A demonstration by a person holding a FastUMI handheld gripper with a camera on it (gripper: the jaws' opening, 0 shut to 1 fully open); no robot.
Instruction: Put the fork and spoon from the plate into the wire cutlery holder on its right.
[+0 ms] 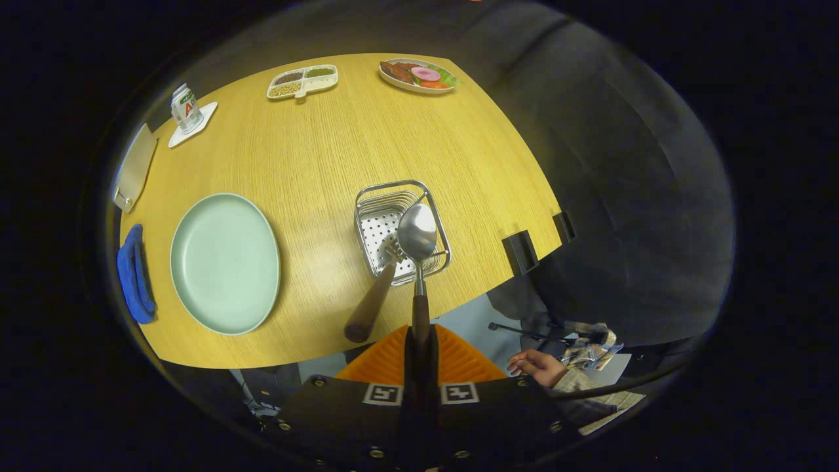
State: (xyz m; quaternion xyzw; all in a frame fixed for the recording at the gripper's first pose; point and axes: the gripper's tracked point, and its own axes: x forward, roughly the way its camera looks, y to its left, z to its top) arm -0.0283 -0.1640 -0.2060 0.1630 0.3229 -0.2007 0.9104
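Far across the wooden table (314, 151), a divided white dish (302, 81) carries dark, green and pale beans in separate sections. Beside it, an oval platter (417, 76) holds meat, onion rings, tomato and lettuce. Along the table's left side stands a small bottle (185, 109) on a white coaster (194, 126), then a flat pale card-like object (134, 168) lies at the edge, and nearer sits a crumpled blue cloth (134, 274). Two black blocks (520, 252) clip the right edge.

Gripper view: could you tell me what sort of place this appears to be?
Probably a staged dining table in a booth: a plate, a wire cutlery holder and a dish of food. The gripper holds a spoon.
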